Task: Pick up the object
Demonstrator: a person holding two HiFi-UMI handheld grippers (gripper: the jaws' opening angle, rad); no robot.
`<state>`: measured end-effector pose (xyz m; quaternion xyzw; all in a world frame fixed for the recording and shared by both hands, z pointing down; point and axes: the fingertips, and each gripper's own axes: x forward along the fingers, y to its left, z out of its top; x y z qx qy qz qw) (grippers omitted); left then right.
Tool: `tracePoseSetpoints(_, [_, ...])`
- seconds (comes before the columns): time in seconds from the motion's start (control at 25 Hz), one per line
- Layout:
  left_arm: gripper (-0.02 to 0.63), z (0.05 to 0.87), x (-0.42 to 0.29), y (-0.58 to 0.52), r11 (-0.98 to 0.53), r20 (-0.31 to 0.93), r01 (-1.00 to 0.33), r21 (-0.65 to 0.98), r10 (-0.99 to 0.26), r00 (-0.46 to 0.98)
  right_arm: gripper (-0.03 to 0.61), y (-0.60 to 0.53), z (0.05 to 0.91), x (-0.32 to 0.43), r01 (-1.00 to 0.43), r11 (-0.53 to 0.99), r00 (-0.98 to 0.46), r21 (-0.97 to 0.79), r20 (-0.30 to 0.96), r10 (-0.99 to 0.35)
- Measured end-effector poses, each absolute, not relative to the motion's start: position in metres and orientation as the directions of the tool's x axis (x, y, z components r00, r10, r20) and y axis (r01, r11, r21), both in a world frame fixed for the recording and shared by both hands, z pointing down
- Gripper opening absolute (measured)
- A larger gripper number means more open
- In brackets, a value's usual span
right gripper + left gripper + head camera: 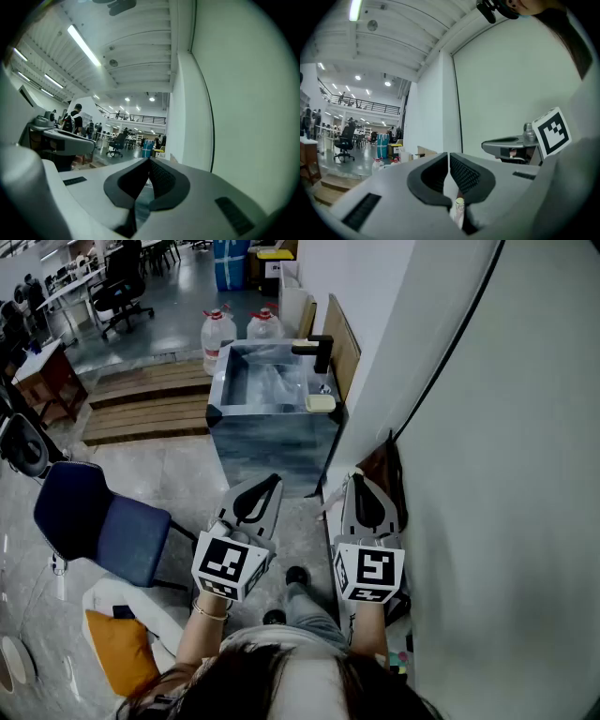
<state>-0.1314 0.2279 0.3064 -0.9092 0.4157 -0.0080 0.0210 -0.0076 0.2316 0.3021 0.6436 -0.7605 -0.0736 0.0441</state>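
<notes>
Both grippers are held side by side in front of the person, pointing toward a blue-grey stone sink [272, 451]. My left gripper [277, 479] has its jaws closed tip to tip, and nothing is between them. My right gripper [354, 476] is shut and empty too. In the left gripper view the left gripper [449, 154] points at a white wall, and the right gripper's body shows at the right. In the right gripper view the right gripper [150, 160] faces the open hall. A pale yellow block [320, 402] lies on the sink's right rim beside a black faucet [317, 348].
A white wall [487, 474] runs close along the right. A blue chair [103, 521] stands at the left, with an orange cushion [122, 648] below it. Two water bottles [217, 334] and wooden steps [150, 399] lie beyond the sink. A brown bag [384, 474] leans on the wall.
</notes>
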Motion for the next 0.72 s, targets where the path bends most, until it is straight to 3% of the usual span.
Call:
tracePoseSetpoints(0.32, [0.009,0.310,-0.115,0.206,-0.659,0.009,-0.751,-0.041,-0.752,0.659,0.025,0.209,0.301,0.001,-0.973,0.179,-0.192,0.147,-0.077,-0.978])
tracePoseSetpoints(0.72, [0.009,0.312,-0.080,0.162,-0.673,0.012,-0.738,-0.048,-0.740,0.673,0.025,0.171,0.310,0.017,-0.961,0.259,-0.264,0.101,-0.033,-0.964])
